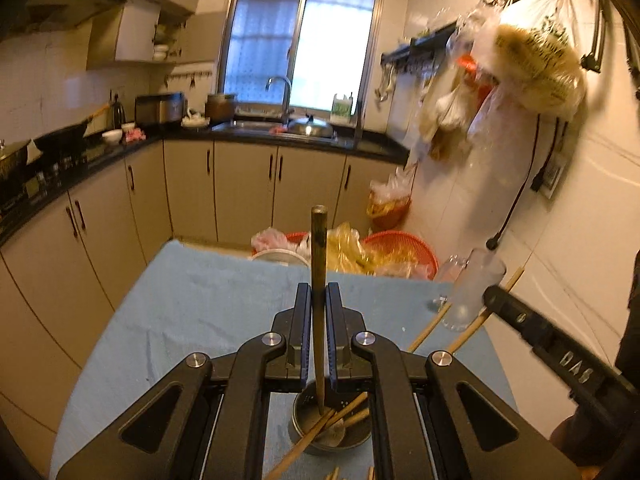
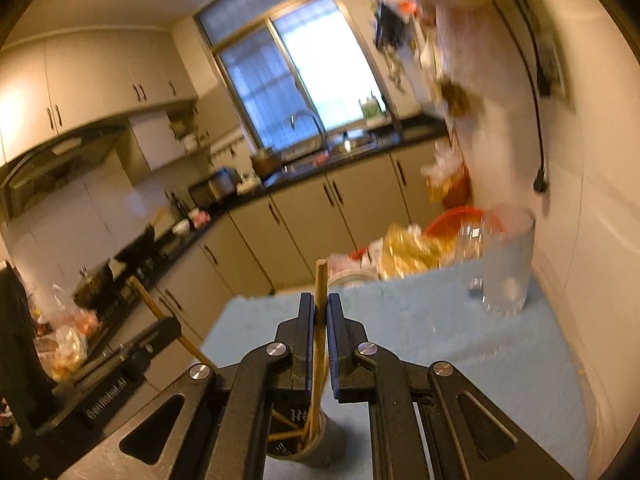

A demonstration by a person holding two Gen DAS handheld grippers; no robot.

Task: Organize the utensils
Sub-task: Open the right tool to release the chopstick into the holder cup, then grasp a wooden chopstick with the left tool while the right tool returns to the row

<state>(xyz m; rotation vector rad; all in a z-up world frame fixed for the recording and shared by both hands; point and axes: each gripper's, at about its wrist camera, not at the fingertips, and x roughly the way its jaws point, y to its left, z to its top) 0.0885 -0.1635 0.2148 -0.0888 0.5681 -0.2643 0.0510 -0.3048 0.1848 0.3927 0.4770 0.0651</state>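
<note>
Jaws of both grippers clamp chopsticks: left gripper [image 1: 319,304] dark chopstick [image 1: 319,280], right gripper [image 2: 320,314] pale chopstick [image 2: 320,312].

Two grippers are in view: the left gripper [image 1: 319,312] and the right gripper [image 2: 320,322], each with one chopstick. One metal holder [image 1: 332,436] contains several more chopsticks, their number unclear. One tall clear glass [image 2: 506,264] stands on the one blue-covered desk [image 1: 192,300].

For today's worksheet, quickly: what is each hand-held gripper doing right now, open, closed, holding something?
Left hand-held gripper: closed on a dark chopstick above the metal holder.
Right hand-held gripper: closed on a light wooden chopstick.
</note>
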